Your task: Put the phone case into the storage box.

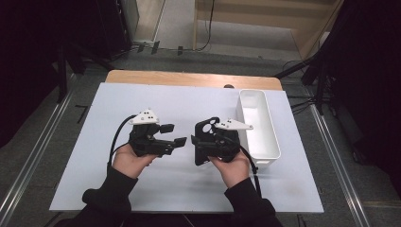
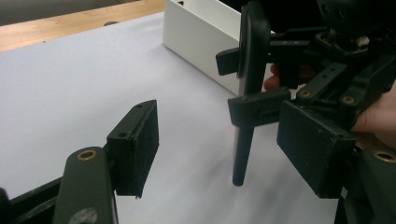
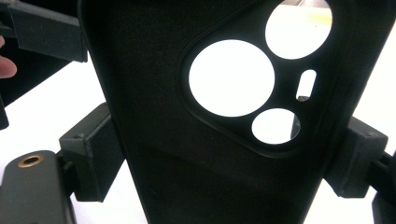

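The right tool [image 1: 201,142] grips a black phone case [image 1: 204,138] across its two long edges, holding it on edge above the white tabletop [image 1: 94,142], just past centre toward 3 o'clock. In the right gripper view, the case [image 3: 154,116] stands between the pads, its camera cut-outs toward 1 o'clock. The left tool [image 1: 172,135] sits at 9 o'clock of the case, pointing at it, jaws apart and empty. In the left gripper view the case [image 2: 247,93] hangs edge-on beyond the spread pads [image 2: 135,144], apart from them. A white bin [image 1: 257,124] lies at 3 o'clock on the tabletop.
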`<action>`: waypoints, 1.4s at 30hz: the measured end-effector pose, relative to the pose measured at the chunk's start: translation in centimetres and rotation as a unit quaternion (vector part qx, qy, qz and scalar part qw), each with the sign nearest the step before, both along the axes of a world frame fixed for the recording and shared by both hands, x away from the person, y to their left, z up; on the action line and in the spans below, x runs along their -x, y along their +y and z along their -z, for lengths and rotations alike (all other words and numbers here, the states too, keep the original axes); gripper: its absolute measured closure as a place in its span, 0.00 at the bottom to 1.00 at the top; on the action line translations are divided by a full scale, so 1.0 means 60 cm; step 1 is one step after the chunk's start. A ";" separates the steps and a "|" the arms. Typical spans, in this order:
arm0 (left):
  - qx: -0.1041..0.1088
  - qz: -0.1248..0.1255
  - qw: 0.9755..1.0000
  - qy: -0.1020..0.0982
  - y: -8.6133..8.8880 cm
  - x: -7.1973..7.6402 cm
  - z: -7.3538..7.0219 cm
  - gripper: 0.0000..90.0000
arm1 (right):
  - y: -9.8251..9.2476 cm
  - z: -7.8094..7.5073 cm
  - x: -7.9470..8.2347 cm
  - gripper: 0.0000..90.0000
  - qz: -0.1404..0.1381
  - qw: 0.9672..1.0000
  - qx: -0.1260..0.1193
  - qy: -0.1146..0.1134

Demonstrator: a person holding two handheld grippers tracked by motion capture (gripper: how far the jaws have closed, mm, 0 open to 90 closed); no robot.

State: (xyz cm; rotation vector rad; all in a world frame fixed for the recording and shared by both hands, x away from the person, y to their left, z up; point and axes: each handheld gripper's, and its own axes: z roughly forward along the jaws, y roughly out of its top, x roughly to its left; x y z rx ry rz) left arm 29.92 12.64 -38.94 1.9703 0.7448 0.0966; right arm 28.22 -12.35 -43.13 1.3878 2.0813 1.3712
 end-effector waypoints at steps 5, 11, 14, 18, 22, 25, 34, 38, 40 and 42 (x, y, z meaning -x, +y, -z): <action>-0.008 -0.004 1.000 0.002 0.015 0.001 0.015 0.30 | -0.005 -0.002 -0.001 0.13 -0.003 1.000 -0.001 -0.003; -0.012 -0.004 1.000 0.001 0.027 0.002 0.030 0.30 | -0.004 -0.003 -0.001 0.13 -0.010 1.000 0.002 -0.004; -0.018 -0.002 1.000 0.001 0.029 0.004 0.039 0.30 | -0.004 -0.003 -0.001 0.13 -0.016 1.000 0.000 -0.003; -0.028 0.006 1.000 0.009 0.028 0.006 0.052 0.30 | -0.007 -0.005 -0.001 0.13 -0.019 1.000 -0.002 -0.004; -0.044 0.007 0.999 0.013 0.029 0.011 0.070 0.30 | -0.011 -0.005 -0.003 0.13 -0.023 1.000 -0.005 -0.001; -0.060 0.011 0.998 0.012 0.030 0.014 0.079 0.30 | -0.012 -0.006 -0.003 0.13 -0.030 0.999 -0.012 0.000; -0.055 0.028 0.998 0.015 0.041 0.017 0.090 0.30 | -0.017 -0.013 -0.004 0.13 -0.065 0.998 -0.004 -0.010; -0.062 0.029 0.998 0.016 0.045 0.020 0.092 0.30 | -0.021 -0.017 -0.004 0.13 -0.081 0.997 -0.015 -0.013; -0.060 0.033 0.998 0.014 0.048 0.022 0.092 0.30 | -0.023 -0.020 -0.005 0.13 -0.088 0.996 -0.018 -0.014; -0.063 0.035 0.997 0.013 0.052 0.024 0.092 0.30 | -0.026 -0.023 -0.005 0.13 -0.098 0.995 -0.021 -0.016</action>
